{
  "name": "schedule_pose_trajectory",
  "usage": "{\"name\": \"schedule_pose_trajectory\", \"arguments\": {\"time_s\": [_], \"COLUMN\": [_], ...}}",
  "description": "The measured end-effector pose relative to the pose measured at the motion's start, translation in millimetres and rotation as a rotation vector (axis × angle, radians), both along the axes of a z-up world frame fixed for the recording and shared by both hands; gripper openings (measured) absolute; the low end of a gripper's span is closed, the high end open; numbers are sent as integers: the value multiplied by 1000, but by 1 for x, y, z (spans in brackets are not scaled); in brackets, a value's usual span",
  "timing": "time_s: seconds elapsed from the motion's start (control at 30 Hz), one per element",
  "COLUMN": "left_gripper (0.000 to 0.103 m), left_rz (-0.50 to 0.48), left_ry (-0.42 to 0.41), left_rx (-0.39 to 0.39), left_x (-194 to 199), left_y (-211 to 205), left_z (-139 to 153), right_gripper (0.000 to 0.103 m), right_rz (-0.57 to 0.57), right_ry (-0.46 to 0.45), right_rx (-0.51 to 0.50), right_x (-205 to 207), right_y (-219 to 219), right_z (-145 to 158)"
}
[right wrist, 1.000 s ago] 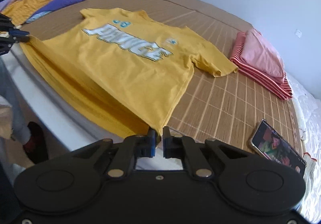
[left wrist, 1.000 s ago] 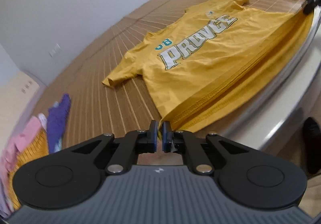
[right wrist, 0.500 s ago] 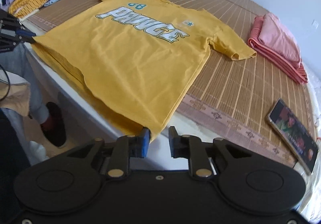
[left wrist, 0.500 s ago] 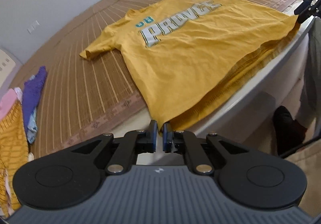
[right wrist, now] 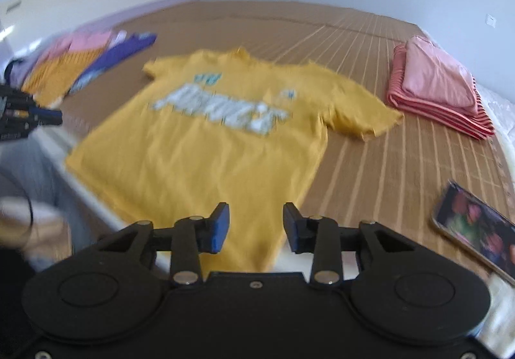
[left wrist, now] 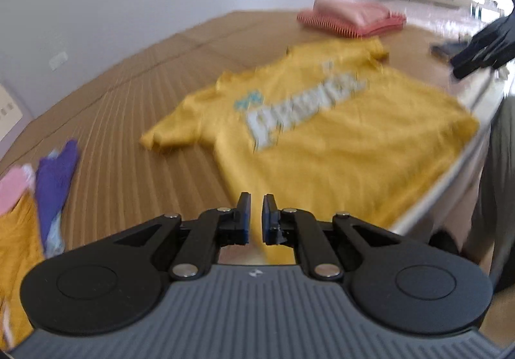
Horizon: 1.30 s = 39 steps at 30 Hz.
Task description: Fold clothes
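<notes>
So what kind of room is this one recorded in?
Probably a bedroom at home: a bed covered by a woven bamboo mat, a yellow printed T-shirt spread on it, and a stack of folded pink clothes beside.

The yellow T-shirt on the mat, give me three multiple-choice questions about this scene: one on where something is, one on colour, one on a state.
1. In the right wrist view, where is the phone?
A. On the shirt
B. On the mat, right of the shirt
C. On the pink stack

2. What colour is the spread T-shirt?
A. Yellow
B. Purple
C. Pink

3. How does the T-shirt lie?
A. Rolled up
B. Folded in half
C. Spread flat, print up

Answers:
1 B, it lies on the bamboo mat.
2 A, yellow with pale lettering.
3 C, both sleeves out.
</notes>
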<state>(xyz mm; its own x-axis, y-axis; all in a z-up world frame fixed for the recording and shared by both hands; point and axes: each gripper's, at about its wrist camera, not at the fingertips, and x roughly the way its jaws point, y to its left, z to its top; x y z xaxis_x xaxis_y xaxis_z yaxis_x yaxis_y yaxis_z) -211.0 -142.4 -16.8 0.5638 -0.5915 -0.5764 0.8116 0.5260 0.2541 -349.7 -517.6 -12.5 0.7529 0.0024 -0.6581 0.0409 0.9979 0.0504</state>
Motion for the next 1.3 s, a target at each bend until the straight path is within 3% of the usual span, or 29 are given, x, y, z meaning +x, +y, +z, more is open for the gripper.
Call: {"name": "schedule_pose_trajectory", "arguments": {"time_s": [0.13, 0.37, 0.5, 0.57, 0.63, 0.67, 0.73, 0.8, 1.0, 1.07, 1.13, 1.17, 1.23, 1.3], "left_gripper": [29, 30, 30, 30, 30, 34, 43, 47, 49, 50, 50, 50, 50, 51], "left_rz": [-19, 23, 13, 10, 2, 1, -3, -7, -6, -4, -3, -1, 10, 27], "left_ry": [5, 43, 97, 111, 121, 127, 137, 127, 97, 81, 65, 58, 52, 71], "left_rx": [-41, -57, -64, -66, -89, -110, -142, -162, -203, -196, -182, -176, -167, -174], "left_x": [25, 65, 77, 80, 81, 81, 81, 79, 74, 71, 67, 66, 66, 69], "left_y": [-42, -91, -98, -99, -97, -95, -90, -87, -83, -82, -81, -81, -79, -78], "left_z": [-2, -31, -51, -62, -70, -72, -75, -79, -85, -81, -75, -71, -59, -51], "right_gripper": [57, 56, 54, 46, 31, 30, 12, 6, 6, 9, 33, 39, 42, 44], "right_rz": [-86, -375, -493, -496, -484, -481, -474, -452, -403, -390, -392, -400, -403, -381], "right_ry": [-62, -151, -115, -81, -79, -77, -71, -57, -23, -10, 0, -5, -30, -54], "right_rx": [63, 270, 270, 300, 337, 323, 294, 235, 60, 35, -10, -49, -129, -118], "right_x": [44, 94, 126, 139, 150, 154, 162, 170, 192, 193, 186, 181, 165, 151], "right_y": [-26, -126, -175, -190, -198, -198, -198, -198, -199, -197, -190, -184, -168, -155], "right_z": [0, -9, -20, -33, -43, -45, -50, -51, -49, -48, -42, -37, -25, -16]}}
